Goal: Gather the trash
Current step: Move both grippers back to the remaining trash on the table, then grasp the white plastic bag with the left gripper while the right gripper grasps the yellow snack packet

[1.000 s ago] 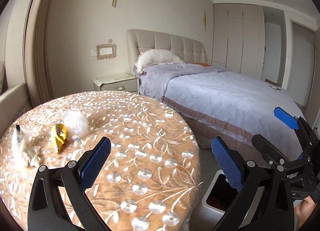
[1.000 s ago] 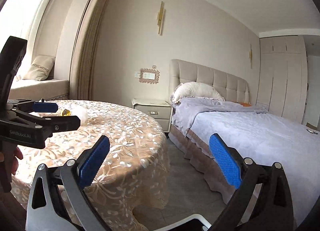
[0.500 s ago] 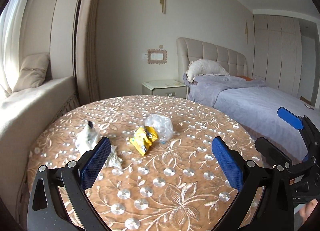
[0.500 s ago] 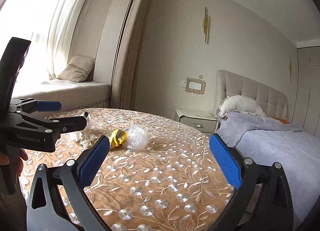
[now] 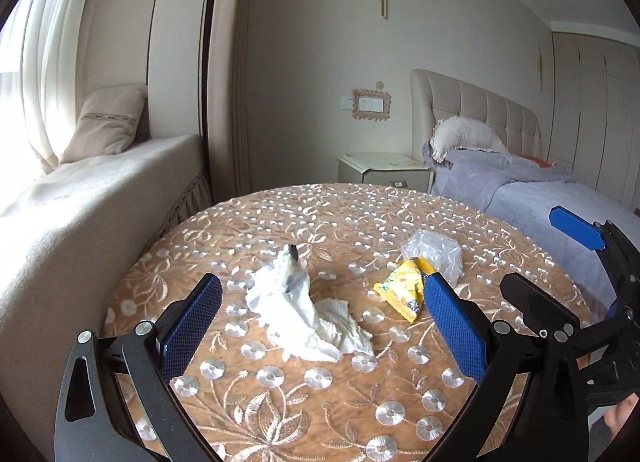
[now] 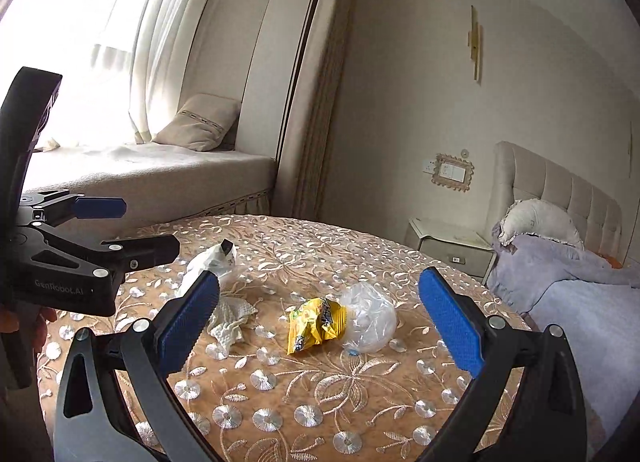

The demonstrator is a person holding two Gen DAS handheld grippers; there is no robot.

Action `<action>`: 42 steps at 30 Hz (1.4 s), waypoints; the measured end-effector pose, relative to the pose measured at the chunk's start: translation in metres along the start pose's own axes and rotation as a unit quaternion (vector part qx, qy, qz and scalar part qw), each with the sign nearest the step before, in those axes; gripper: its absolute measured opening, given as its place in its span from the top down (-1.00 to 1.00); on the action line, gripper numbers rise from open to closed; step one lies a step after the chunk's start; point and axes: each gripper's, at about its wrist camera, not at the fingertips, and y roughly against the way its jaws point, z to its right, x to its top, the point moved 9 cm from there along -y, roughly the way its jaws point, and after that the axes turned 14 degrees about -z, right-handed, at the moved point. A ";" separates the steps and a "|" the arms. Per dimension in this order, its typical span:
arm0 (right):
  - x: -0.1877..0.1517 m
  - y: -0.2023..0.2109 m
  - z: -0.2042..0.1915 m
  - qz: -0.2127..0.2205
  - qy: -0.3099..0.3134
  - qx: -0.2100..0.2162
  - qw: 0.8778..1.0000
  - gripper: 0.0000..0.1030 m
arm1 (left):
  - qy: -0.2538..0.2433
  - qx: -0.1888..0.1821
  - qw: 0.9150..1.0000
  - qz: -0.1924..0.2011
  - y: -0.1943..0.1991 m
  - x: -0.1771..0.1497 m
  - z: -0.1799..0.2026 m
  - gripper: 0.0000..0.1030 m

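Two low, near wrist views across one shared round table [image 5: 340,218], bedward.

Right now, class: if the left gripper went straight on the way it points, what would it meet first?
Most likely the crumpled white tissue, which lies between the open fingers of the left gripper on the table. Depth is hard to judge.

tissue [image 5: 304,314] left; wrapper [image 5: 402,292] middle; plastic [image 5: 434,252] right; all on table [image 5: 280,390]
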 end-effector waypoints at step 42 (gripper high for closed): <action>-0.018 -0.134 0.007 -0.172 -0.021 -0.013 0.985 -0.91 | -0.014 -0.020 0.997 -0.076 -0.098 0.028 -0.023 -0.02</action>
